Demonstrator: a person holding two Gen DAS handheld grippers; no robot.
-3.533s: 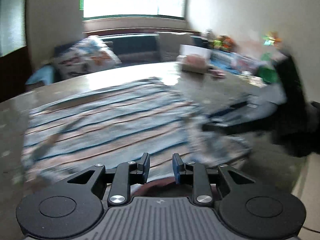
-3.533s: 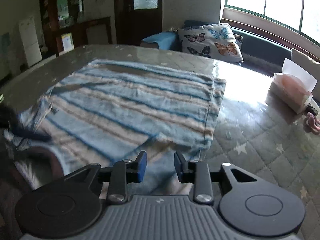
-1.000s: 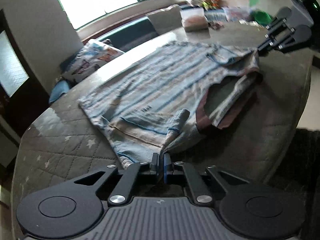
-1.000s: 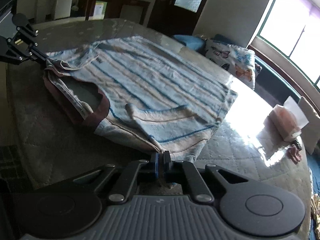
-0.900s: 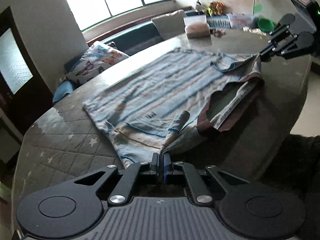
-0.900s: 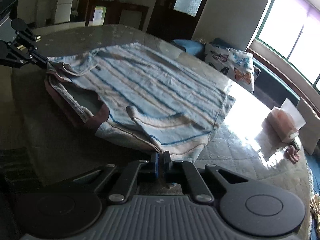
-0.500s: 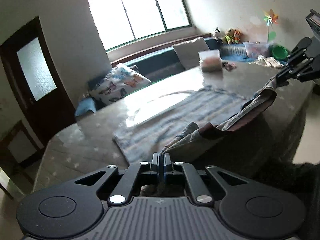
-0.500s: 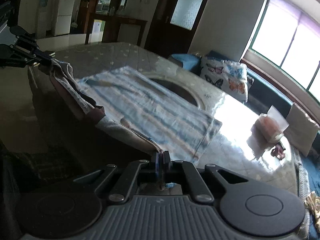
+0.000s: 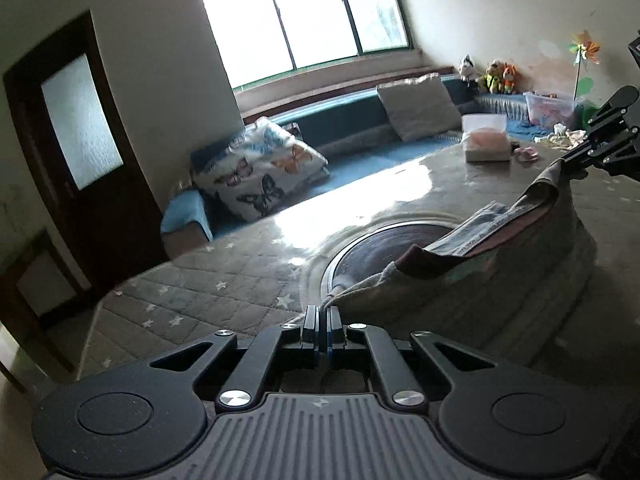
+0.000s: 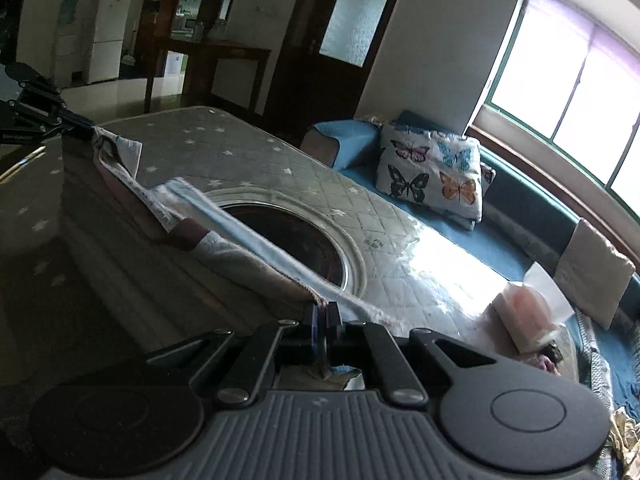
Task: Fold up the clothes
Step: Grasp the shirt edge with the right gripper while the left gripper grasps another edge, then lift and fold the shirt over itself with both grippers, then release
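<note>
- Striped blue-and-tan garment (image 9: 472, 280) hangs stretched between both tongs, raised above the quilted bench (image 9: 224, 280).
- Left tongs (image 9: 322, 314) pressed together, pinching one garment corner.
- Right tongs (image 10: 321, 312) likewise clamped on the opposite corner.
- Tissue box (image 10: 528, 312) sits on the bench's far right.

The left gripper (image 9: 322, 318) and right gripper (image 10: 321, 316) look alike: matte black linkage arms, silver screws, blue-edged finger pads, a ribbed grey housing and a round black disc at either side.
</note>
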